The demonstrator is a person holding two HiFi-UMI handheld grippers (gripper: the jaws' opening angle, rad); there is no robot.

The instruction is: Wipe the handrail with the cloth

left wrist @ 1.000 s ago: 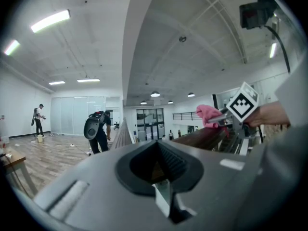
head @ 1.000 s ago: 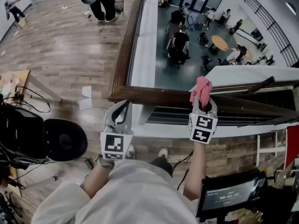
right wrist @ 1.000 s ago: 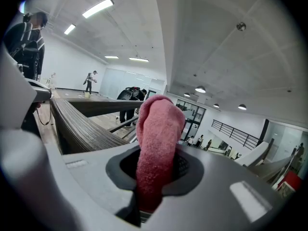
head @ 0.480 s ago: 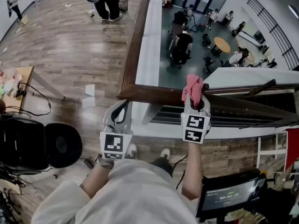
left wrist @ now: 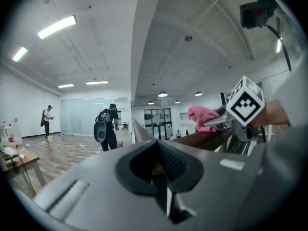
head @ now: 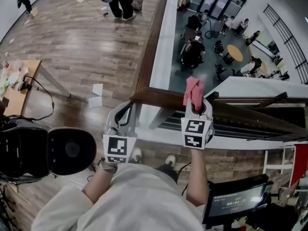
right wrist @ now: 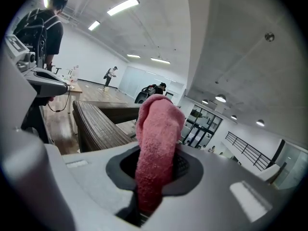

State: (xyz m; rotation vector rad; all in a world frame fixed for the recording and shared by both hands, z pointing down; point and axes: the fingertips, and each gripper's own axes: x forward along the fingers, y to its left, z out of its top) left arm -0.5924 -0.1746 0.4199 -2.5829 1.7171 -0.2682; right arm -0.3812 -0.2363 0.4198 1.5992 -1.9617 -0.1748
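Two grippers sit by the corner of the dark wooden handrail. Your right gripper has its jaws clamped on the pink cloth, which bunches past the tips at 12 o'clock and lies over the rail's top. Your left gripper, at 9 o'clock from the right one, has its jaws pressed together with nothing between them, tips just beside the rail's corner.
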